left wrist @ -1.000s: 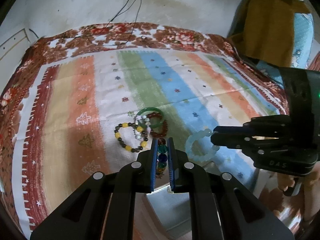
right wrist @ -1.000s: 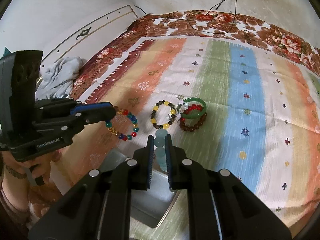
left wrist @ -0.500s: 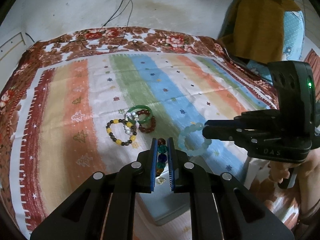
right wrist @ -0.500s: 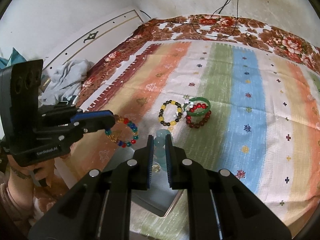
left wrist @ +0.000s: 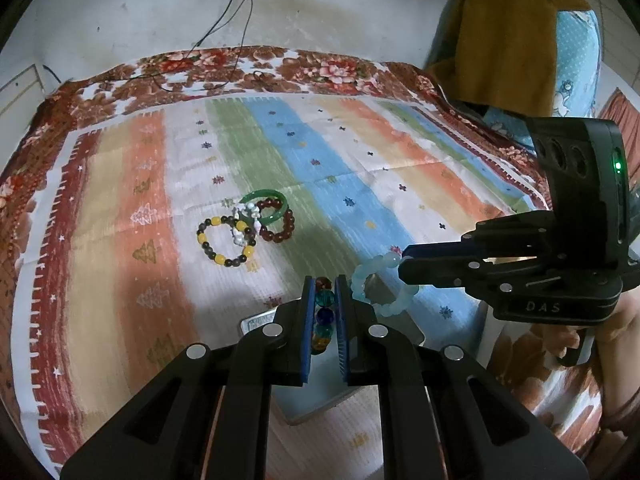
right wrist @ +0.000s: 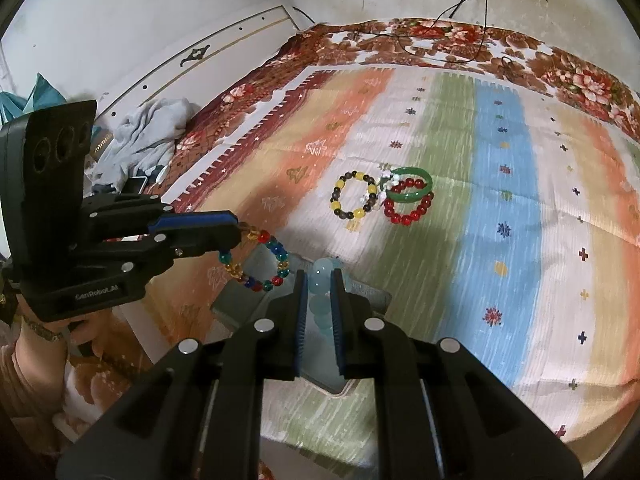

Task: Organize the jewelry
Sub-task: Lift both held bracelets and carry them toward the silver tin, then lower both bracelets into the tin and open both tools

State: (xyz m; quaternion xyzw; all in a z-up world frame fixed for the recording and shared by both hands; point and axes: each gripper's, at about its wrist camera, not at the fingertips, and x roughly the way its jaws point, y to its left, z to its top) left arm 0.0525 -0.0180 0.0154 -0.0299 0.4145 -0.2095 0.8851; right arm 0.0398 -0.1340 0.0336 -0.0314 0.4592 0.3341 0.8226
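My left gripper [left wrist: 324, 280] is shut on a multicoloured bead bracelet [left wrist: 323, 312]; the bracelet also shows in the right wrist view [right wrist: 256, 260], hanging over a grey tray [right wrist: 362, 290]. My right gripper [right wrist: 319, 272] is shut on a pale blue bead bracelet [right wrist: 320, 292], also in the left wrist view [left wrist: 374, 294] above the same tray [left wrist: 408, 326]. On the striped cloth lie a yellow-and-dark bead bracelet [left wrist: 224, 242], a green bangle [left wrist: 266, 210], a dark red bead bracelet [left wrist: 280, 226] and a small white beaded piece [left wrist: 244, 224], touching one another.
The striped cloth [left wrist: 360, 184] covers a bed with a floral border. Cables [left wrist: 224, 40] run from a wall socket onto the far edge. Clothes hang at the right [left wrist: 508, 32]. A grey cloth heap [right wrist: 148, 132] and a phone [right wrist: 134, 184] lie off the bed's left side.
Both grippers have drawn back toward the near edge with their bracelets held, and both bracelets now hang over the grey tray. The pile of bracelets on the cloth has not moved.
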